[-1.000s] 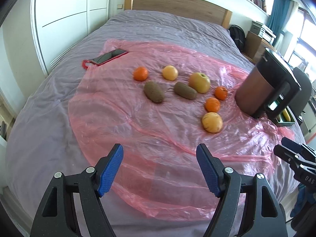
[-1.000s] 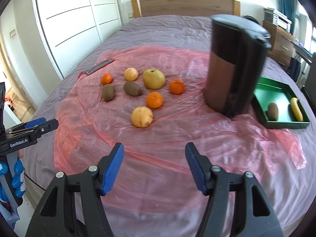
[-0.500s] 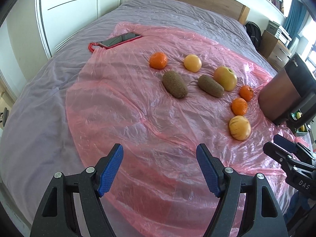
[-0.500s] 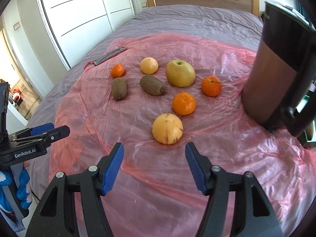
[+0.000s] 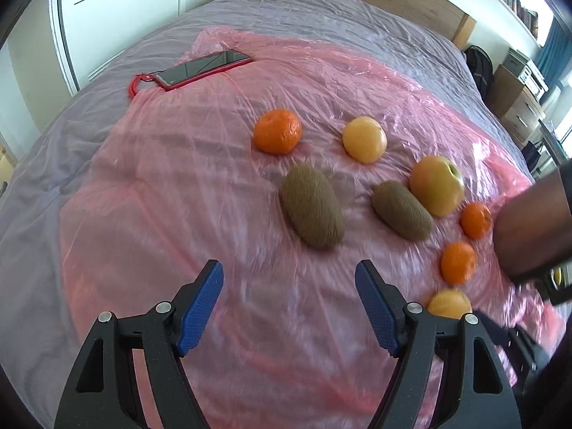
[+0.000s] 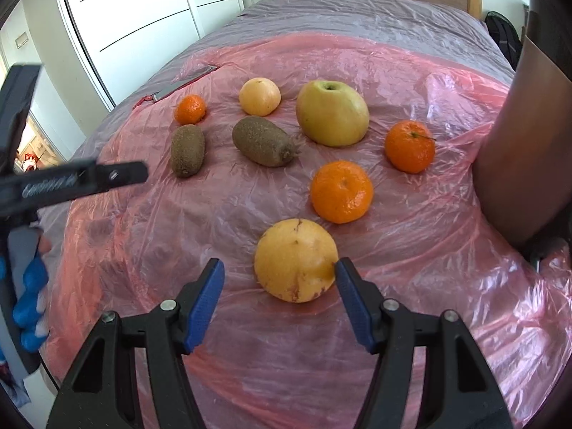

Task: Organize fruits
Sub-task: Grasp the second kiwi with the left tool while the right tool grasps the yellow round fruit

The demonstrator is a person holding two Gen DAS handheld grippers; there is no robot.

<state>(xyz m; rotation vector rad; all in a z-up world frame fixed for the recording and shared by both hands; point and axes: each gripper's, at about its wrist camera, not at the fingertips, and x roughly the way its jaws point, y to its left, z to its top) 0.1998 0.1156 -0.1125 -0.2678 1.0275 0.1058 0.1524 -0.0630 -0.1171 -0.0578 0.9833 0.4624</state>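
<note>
Right wrist view puts our right tool (image 6: pixel 279 279) low over the crinkled pink plastic sheet (image 6: pixel 411 250) spread on the grey-covered bed (image 6: pixel 357 18), its blue pads standing wide with nothing gripped. The large yellow-orange round citrus (image 6: pixel 296 260) lies just ahead of the fingers, its edge meeting the right-hand pad in the picture; we cannot tell whether they truly touch. We judge this fruit to be the first pick, being the nearest one. Beyond it sit two orange mandarins (image 6: pixel 342 191), a big yellow-green apple (image 6: pixel 332 112), two brown fuzzy kiwis (image 6: pixel 262 140), a pale yellow citrus (image 6: pixel 259 96) and a third small mandarin (image 6: pixel 190 109), all loose on the sheet, none sorted yet. A tall dark brown cylinder (image 6: pixel 522 150) stands at the right edge.

In the left wrist view our left tool (image 5: pixel 289 304) also hangs wide and empty, aimed short of the nearer kiwi (image 5: pixel 311 206). A red-cased phone (image 5: pixel 200 69) lies at the sheet's far edge, clear of the fruit.
</note>
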